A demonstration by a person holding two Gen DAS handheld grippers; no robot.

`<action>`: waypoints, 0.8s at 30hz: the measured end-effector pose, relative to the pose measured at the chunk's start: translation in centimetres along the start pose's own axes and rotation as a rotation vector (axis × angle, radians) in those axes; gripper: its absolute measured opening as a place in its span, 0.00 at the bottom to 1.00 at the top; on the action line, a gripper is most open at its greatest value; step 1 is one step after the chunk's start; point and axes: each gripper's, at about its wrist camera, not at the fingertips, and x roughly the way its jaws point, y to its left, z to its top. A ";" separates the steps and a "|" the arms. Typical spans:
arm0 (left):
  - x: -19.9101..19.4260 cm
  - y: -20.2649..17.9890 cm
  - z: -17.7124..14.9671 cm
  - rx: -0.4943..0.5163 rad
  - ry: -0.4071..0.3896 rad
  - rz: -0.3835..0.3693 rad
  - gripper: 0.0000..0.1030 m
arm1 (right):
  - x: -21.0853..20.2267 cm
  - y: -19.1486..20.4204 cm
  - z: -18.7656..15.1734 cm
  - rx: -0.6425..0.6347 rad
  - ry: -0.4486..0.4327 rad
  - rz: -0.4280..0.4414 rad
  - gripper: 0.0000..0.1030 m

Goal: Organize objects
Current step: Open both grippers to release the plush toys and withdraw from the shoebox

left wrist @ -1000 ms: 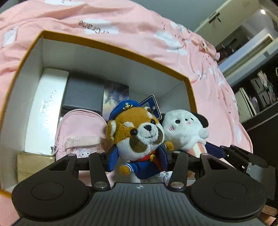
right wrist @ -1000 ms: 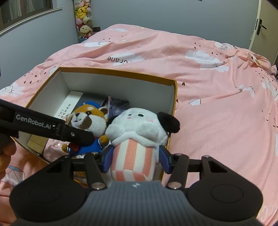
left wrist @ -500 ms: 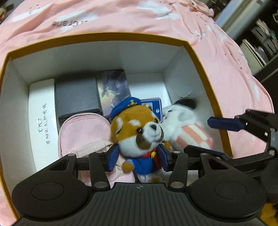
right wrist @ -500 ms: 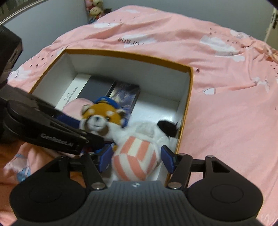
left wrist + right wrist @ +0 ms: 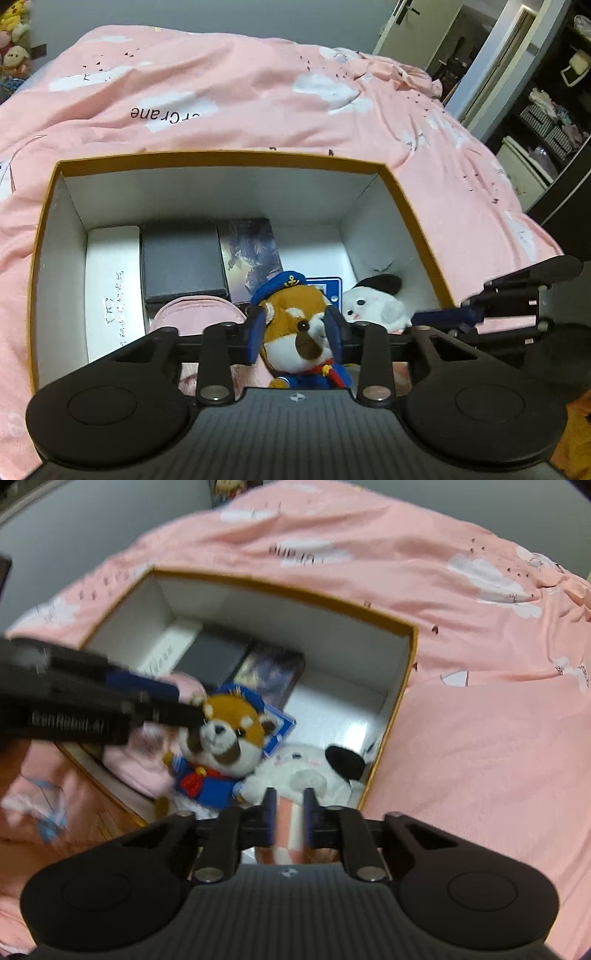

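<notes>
A red panda plush in a blue sailor cap and suit is low in the orange-rimmed white box, near its front. My left gripper has its blue pads on both sides of the plush's head, and its jaws are closing. In the right wrist view the left gripper reaches the red panda plush from the left. A white plush with a black ear and pink-striped body lies in the box's front right corner. My right gripper hangs just above it, shut and holding nothing.
The box also holds a white carton, a dark grey case, a picture-covered box, a pink pouch and a blue card. It sits on a pink bedspread. Shelves stand at right.
My right gripper let go of the white plush, which dropped into the box's corner, then its jaws shut. My left gripper's pads went from the red panda's body to its head and narrowed.
</notes>
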 end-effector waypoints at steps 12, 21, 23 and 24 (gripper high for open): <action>2.5 0.7 -0.4 -0.099 0.056 0.002 0.26 | 4.2 1.2 0.5 0.063 0.202 0.091 0.00; 0.2 -0.9 -2.0 -0.037 -0.057 0.059 0.26 | 3.8 1.5 0.0 0.085 0.143 0.090 0.04; -1.3 -1.7 -2.6 -0.009 -0.099 0.067 0.26 | 2.0 1.8 -0.3 0.064 0.086 0.078 0.06; -2.0 -2.1 -2.8 0.005 -0.116 0.071 0.26 | 1.1 2.0 -0.6 0.057 0.056 0.067 0.06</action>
